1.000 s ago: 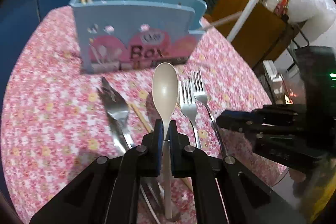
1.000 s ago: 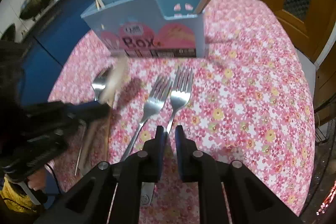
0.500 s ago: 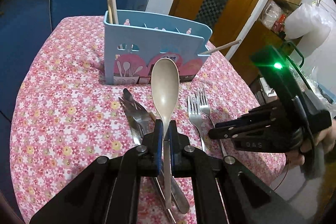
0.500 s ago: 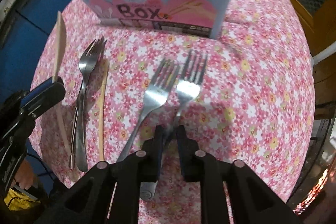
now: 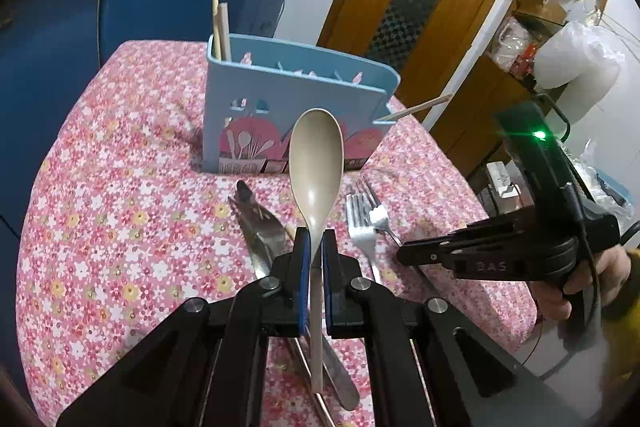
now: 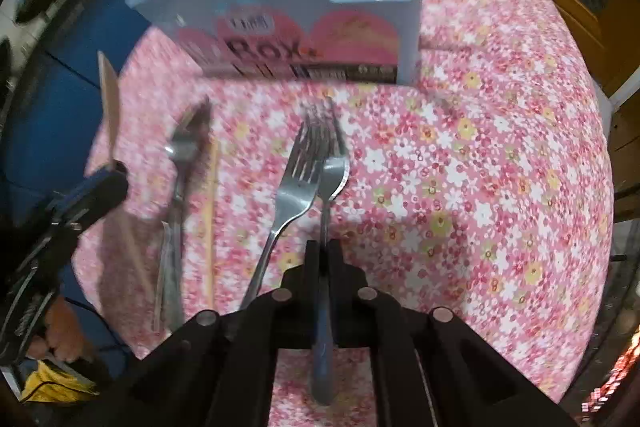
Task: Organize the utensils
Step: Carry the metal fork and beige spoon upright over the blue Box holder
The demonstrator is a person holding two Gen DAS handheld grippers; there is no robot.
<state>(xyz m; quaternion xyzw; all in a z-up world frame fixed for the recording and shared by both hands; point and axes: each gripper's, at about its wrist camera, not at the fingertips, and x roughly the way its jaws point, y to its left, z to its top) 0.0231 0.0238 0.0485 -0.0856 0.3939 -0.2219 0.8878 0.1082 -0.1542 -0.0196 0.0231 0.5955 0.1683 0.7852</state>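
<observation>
Left hand-held gripper (image 5: 315, 247) pinches beige spoon (image 5: 316, 163); right hand-held gripper (image 6: 323, 251) pinches fork (image 6: 326, 187).

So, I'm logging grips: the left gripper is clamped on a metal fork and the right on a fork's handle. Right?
Not quite. The left gripper is clamped on a beige spoon, as the left wrist view shows. The right gripper does hold a fork by its handle.

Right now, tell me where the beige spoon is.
In the left wrist view the beige spoon is clamped by its handle in the left gripper, bowl raised before the blue utensil box.
</observation>
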